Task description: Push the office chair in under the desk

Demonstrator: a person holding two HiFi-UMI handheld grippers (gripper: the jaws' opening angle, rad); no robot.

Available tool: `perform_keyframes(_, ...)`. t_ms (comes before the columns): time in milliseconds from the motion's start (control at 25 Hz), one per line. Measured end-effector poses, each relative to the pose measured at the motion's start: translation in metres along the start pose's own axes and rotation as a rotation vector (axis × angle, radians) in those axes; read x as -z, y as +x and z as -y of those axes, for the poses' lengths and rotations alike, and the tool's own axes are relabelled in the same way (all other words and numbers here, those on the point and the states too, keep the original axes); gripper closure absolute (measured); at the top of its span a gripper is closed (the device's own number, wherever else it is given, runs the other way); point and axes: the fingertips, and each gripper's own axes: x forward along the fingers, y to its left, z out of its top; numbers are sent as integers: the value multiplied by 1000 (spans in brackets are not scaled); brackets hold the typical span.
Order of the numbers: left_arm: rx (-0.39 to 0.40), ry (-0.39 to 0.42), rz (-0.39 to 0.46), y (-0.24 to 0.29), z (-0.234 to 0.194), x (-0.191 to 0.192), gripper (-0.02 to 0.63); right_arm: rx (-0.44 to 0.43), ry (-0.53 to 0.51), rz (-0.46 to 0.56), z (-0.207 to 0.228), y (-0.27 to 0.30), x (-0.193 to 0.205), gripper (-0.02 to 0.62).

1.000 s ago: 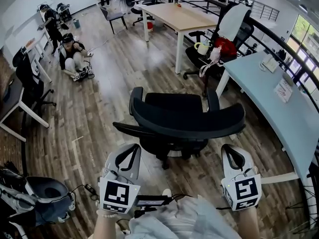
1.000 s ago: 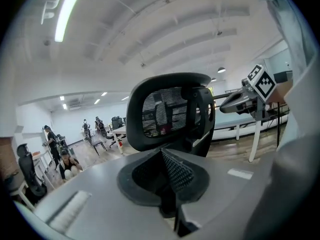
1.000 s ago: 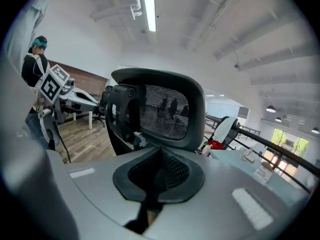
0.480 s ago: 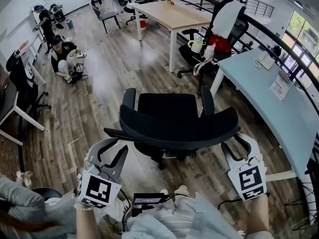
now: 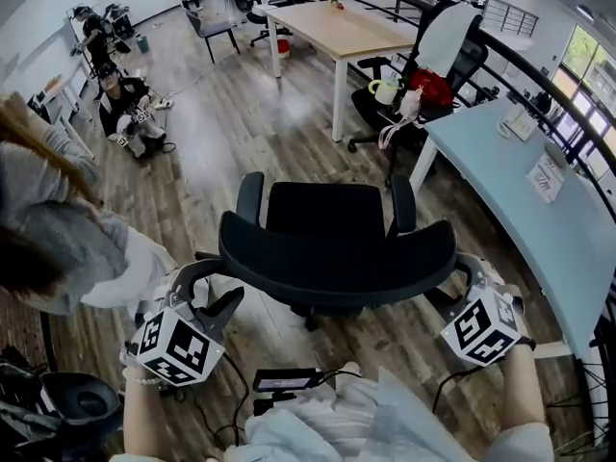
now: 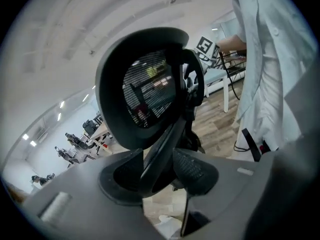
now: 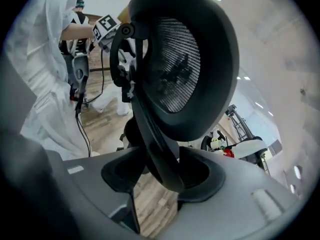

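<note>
The black office chair (image 5: 332, 219) stands in the middle of the wood floor with its curved backrest (image 5: 337, 263) toward me. My left gripper (image 5: 214, 285) is at the backrest's left end and my right gripper (image 5: 460, 279) at its right end. Both have just been opening their jaws. In the left gripper view the backrest's rim (image 6: 155, 154) runs between the spread jaws of the left gripper (image 6: 160, 171). In the right gripper view the mesh backrest (image 7: 185, 69) has its rim between the jaws of the right gripper (image 7: 160, 176). A pale blue desk (image 5: 539, 210) stands to the right.
A person in grey (image 5: 67, 239) leans in at the left, close to my left gripper. Another chair with a red bag (image 5: 433, 89) stands by the pale desk. A wooden desk (image 5: 356, 32) is farther back. A person sits on the floor (image 5: 125, 114). Cables hang below me.
Both grippers moved down and forward to the backrest's ends, rolled outward and opened their jaws round its rim. A person in grey came into view at the left.
</note>
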Motion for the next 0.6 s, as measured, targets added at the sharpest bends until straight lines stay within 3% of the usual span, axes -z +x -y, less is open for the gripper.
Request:
perform_keyframes(320,58,100,-82,21,1,9,449,-131,-178,-81,-5,26,10,391)
perform_keyframes(600,120,136,-127,29,2,13,449,-237,-261,-124,-10,41,14,391)
